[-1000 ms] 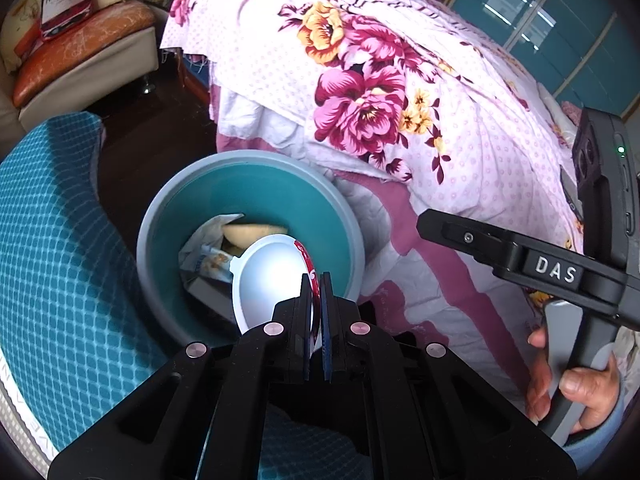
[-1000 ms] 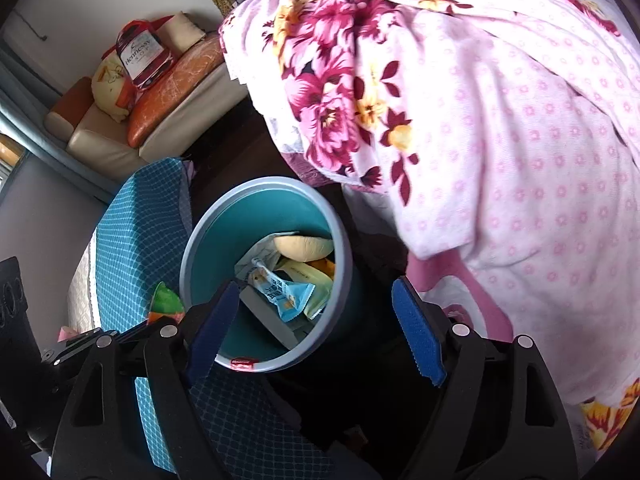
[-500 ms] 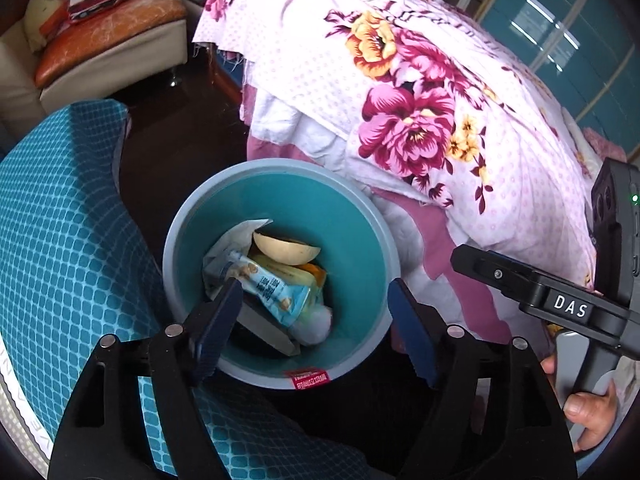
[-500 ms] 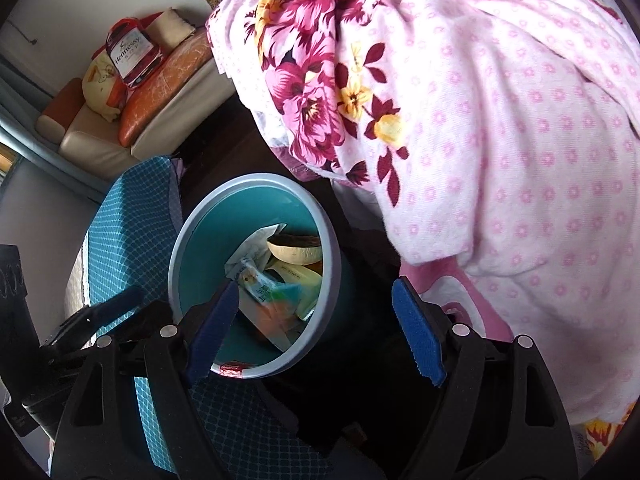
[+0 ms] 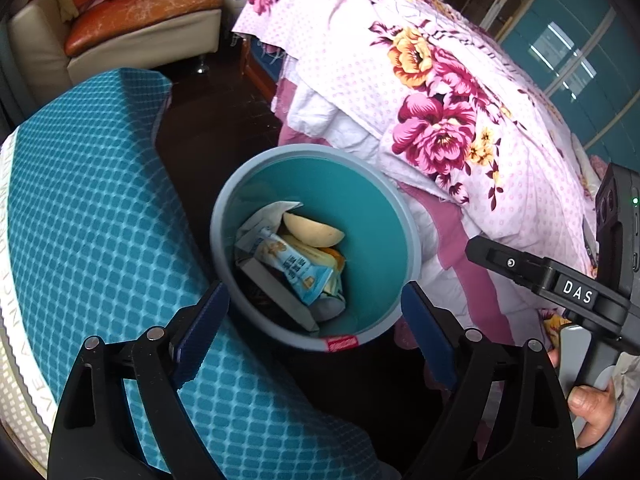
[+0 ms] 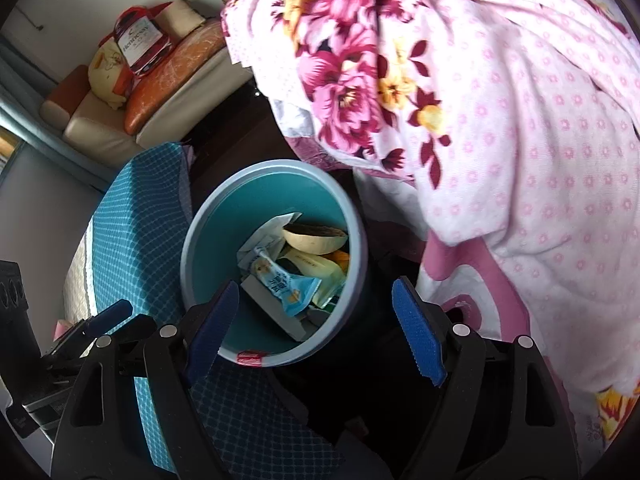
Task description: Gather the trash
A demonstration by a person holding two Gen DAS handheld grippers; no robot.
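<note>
A round teal trash bin (image 5: 384, 196) stands on the dark floor between a bed and a blue-covered seat; it also shows in the right wrist view (image 6: 208, 224). Inside lie a light blue snack wrapper (image 5: 296, 270), a pale curved peel (image 5: 314, 232) and other wrappers. My left gripper (image 5: 316, 330) is open and empty above the bin's near rim. My right gripper (image 6: 316, 326) is open and empty, also above the near rim. The right gripper's body (image 5: 560, 284) shows at the right of the left wrist view.
A bed with a pink floral quilt (image 5: 440, 100) rises right of the bin. A blue checked cushion (image 5: 88, 220) lies to the left. A sofa with an orange cushion (image 5: 140, 8) stands at the back.
My left gripper was shut on a white lid over the bin; it has opened and the lid has dropped out of sight. The left gripper has pulled back. The right gripper stayed open.
</note>
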